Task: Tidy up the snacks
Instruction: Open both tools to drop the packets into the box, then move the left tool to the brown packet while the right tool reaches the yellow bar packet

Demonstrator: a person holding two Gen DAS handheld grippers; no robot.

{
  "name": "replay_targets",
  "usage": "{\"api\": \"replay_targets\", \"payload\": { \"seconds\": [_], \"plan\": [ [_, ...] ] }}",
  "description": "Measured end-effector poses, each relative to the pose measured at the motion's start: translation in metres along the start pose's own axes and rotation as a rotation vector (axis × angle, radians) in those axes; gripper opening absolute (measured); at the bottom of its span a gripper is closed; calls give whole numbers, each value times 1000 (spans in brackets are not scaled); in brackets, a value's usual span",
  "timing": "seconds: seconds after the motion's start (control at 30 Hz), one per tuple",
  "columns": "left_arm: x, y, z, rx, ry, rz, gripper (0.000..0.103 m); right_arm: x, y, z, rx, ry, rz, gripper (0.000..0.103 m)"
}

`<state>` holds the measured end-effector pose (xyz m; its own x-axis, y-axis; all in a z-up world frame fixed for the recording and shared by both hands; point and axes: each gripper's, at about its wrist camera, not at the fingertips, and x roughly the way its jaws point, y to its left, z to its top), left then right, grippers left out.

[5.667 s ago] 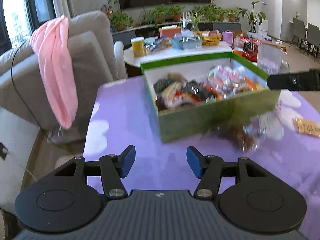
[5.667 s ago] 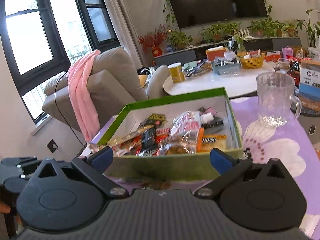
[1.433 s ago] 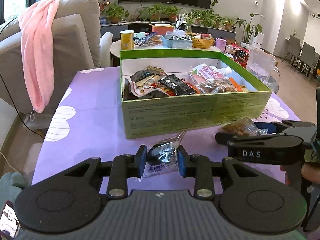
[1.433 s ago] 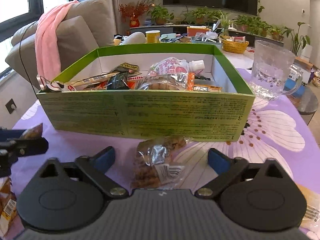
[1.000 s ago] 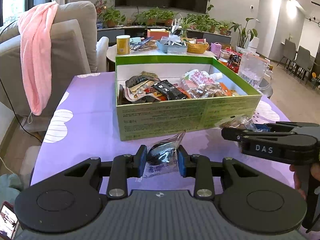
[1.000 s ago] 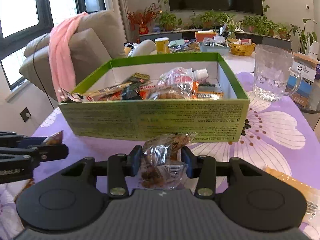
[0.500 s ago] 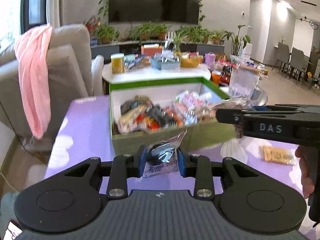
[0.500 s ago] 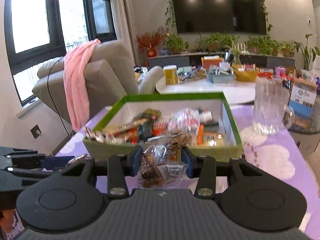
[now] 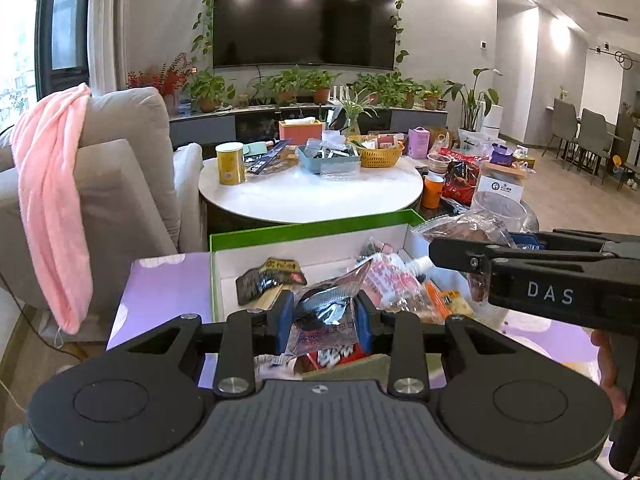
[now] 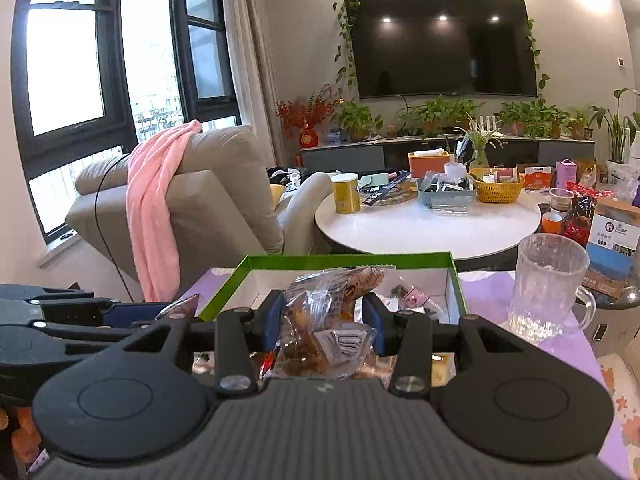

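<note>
- Up front, the left gripper (image 9: 325, 316) has its blue pads closed on a silvery dark snack packet (image 9: 326, 314), which sticks up between the jaws over the near wall of the green box (image 9: 312, 230).
- Likewise the right gripper (image 10: 323, 318) is clamped on a clear bag of brown snacks (image 10: 324, 320); in its own view the bag hangs in front of the green box (image 10: 348, 258) and hides much of what lies inside.
- From the left wrist view, the right gripper (image 9: 460, 250) reaches in from the right edge above the far right corner of the box, its bag bulging past the jaws; a bit of the person's hand (image 9: 608, 364) shows under it.
- Inside the box lie loose wrapped snacks (image 9: 272, 276) in a heap, dark, red and orange.
- Just right of the box stands a clear glass mug (image 10: 550, 284) on the purple flowered tablecloth (image 10: 486, 292).
- Behind the box is a round white table (image 10: 424, 222) crowded with a yellow canister (image 10: 346, 192), a blue tray (image 10: 446, 196) and a yellow basket (image 10: 496, 190).
- To the left a grey armchair (image 10: 216, 200) carries a pink cloth (image 10: 154, 208) draped over its back.
- On the far wall hangs a dark television (image 10: 442, 46) above a row of potted plants (image 10: 440, 114).
</note>
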<state>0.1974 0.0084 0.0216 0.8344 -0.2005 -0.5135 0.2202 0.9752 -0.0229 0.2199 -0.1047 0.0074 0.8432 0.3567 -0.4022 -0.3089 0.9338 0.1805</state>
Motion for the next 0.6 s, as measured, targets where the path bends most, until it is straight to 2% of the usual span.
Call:
{"api": "replay_targets", "payload": {
  "seconds": [0.27,0.33,0.4,0.47,0.53,0.6],
  "plan": [
    [40,6,17,9,15,-4,30,30,-10,7,15,8,4,50],
    [53,8,20,6,31,1,36,39,-12,7,24,17,6,50],
    [62,10,18,-1,32,28,38,47,-14,7,30,23,5,52],
    [70,13,16,0,30,72,42,58,-15,6,23,32,-19,58],
    [74,20,13,-15,43,81,50,62,-16,3,27,34,-54,80],
    [75,25,9,-26,55,68,50,60,-21,-1,48,16,-57,93]
  ]
}}
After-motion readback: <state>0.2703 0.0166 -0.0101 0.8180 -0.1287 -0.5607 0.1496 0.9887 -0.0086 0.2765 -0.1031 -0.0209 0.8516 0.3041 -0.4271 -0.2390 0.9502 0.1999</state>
